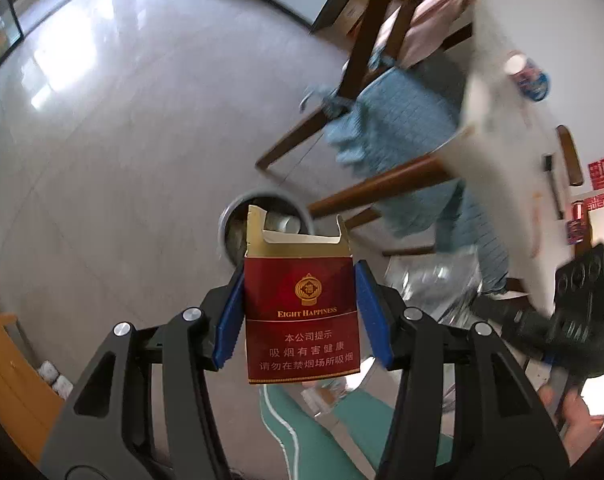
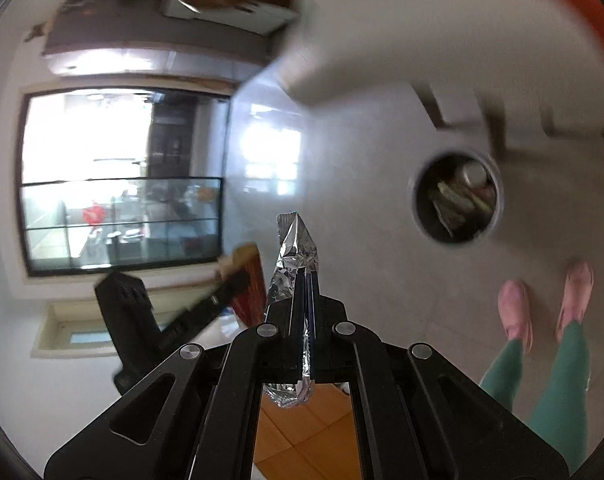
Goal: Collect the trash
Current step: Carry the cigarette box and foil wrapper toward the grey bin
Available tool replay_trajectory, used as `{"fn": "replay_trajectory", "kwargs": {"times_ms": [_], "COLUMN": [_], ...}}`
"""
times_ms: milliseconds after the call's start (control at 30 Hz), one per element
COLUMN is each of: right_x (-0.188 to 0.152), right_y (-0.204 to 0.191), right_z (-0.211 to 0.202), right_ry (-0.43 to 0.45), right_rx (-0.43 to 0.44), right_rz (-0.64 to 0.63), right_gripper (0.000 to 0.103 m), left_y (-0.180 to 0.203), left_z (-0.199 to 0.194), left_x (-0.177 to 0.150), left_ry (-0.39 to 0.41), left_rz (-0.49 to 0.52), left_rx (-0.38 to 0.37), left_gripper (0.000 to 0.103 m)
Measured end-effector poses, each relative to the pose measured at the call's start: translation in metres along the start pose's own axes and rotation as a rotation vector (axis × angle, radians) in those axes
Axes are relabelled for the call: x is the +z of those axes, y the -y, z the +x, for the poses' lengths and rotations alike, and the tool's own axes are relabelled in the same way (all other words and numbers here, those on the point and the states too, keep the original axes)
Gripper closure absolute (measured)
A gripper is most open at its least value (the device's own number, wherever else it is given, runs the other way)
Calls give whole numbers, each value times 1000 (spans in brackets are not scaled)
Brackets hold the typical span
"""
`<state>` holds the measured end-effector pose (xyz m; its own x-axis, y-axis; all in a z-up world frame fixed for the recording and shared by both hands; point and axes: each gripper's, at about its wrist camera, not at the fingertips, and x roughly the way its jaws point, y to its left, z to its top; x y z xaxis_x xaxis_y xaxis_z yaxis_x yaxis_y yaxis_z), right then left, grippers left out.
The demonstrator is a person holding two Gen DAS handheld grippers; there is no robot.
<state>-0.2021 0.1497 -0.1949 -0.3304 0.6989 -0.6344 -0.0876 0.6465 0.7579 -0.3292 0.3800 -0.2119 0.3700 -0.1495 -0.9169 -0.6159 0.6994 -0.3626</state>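
Note:
My left gripper (image 1: pixel 300 280) is shut on an open, empty red cigarette pack (image 1: pixel 300 312), its blue pads pressed against both sides. Just beyond the pack, on the floor, stands a grey round trash bin (image 1: pixel 238 220) with rubbish inside. My right gripper (image 2: pixel 306 276) is shut on a crumpled piece of silver foil (image 2: pixel 296 248) that sticks out past the fingertips. In the right wrist view the trash bin (image 2: pixel 456 198) lies ahead to the right, and the left gripper with the red pack (image 2: pixel 250 288) shows at the left. The right gripper's body (image 1: pixel 582 304) appears at the right of the left wrist view.
A wooden chair (image 1: pixel 366 60) with a blue cushion and a white table (image 1: pixel 498 152) carrying a can stand right of the bin. A person's green-trousered legs and pink shoes (image 2: pixel 514 312) stand on the pale tiled floor. A glass door (image 2: pixel 122 180) is at the left.

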Motion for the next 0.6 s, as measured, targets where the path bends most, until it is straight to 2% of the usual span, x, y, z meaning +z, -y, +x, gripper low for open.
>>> {"fn": "replay_trajectory", "kwargs": {"times_ms": [67, 167, 233, 367, 433, 600], "right_x": [-12, -15, -1, 30, 51, 84], "right_y": [29, 78, 121, 185, 212, 251], "right_z": [30, 75, 110, 157, 184, 226], "right_ry": [-3, 11, 27, 87, 97, 95], "right_rx": [-43, -85, -107, -160, -149, -176], "right_rz": [52, 140, 211, 261, 279, 299], "right_gripper": [101, 101, 101, 101, 101, 96], "left_y": [-13, -32, -40, -54, -60, -74], "left_z": [22, 87, 130, 216, 264, 343], "left_x": [-4, -2, 3, 17, 24, 30], "left_ry": [-27, -88, -121, -164, -186, -258], "left_rz": [-6, 0, 5, 15, 56, 70], "left_rx": [3, -2, -7, -24, -21, -46], "left_gripper": [54, 54, 54, 54, 53, 51]}}
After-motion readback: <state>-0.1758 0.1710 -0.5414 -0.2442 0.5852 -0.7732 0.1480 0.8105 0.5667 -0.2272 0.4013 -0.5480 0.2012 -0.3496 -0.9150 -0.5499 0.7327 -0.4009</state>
